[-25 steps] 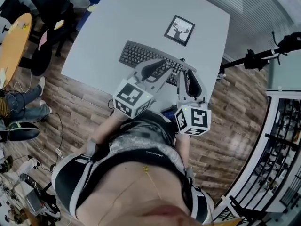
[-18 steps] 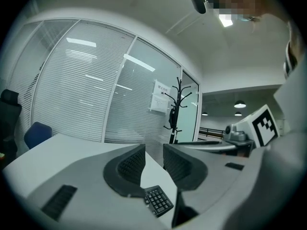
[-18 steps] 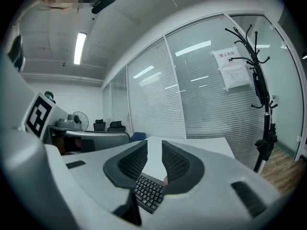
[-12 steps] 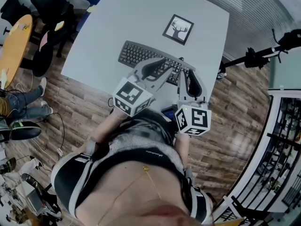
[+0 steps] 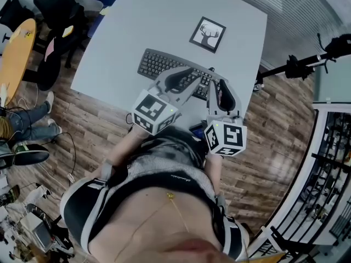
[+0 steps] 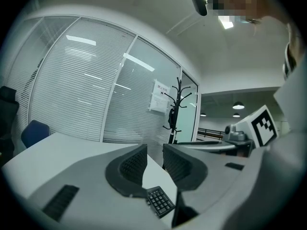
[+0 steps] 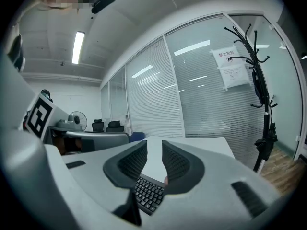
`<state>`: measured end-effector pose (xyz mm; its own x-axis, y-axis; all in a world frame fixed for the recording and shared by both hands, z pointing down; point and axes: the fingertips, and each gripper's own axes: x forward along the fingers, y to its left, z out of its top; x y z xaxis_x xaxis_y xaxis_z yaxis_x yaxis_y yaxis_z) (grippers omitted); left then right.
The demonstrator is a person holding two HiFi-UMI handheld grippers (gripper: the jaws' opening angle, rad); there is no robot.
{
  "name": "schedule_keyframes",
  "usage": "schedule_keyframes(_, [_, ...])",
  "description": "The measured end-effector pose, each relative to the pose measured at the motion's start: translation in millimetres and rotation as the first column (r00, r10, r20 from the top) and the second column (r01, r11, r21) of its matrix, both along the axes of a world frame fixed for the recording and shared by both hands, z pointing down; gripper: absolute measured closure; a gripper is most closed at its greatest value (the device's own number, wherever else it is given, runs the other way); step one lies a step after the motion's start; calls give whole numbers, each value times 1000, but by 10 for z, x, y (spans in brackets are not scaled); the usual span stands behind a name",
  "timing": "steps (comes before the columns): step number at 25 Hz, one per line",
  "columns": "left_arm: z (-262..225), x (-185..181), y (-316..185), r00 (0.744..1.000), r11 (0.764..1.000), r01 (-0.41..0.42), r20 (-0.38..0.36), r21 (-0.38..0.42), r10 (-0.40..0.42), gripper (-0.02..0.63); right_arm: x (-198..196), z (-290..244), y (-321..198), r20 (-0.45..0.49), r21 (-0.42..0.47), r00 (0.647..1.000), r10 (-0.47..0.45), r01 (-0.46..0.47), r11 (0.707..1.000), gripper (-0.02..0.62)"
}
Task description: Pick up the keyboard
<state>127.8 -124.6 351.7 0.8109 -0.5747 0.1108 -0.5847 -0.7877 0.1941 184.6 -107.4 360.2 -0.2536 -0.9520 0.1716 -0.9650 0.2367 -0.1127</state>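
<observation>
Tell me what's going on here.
A person stands at a grey table with a claw in each hand. The left claw and right claw hover over one end of the keyboard, both shut with nothing between their pads. The keyboard lies flat on the table, not yet picked up. A framed deer picture lies beyond it.

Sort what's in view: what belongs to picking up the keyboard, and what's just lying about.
For the job: keyboard; left gripper; right gripper; grey table the keyboard lies on.

Just lying about: framed deer picture; round wooden table; black stand over the floor; coat rack.
</observation>
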Motion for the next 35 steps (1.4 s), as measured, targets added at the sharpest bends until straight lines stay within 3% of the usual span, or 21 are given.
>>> schedule_keyframes(22, [191,-156,-344,1000,999,-3,9,-51,3,514,-79,218,-290,-35,-67,999,12,-14,998,497])
schedule_keyframes(35, [647,-263,-541,997,992,29,71,-127,-20,514,17,715,-386,-76,-198,997,26,-41,979,497])
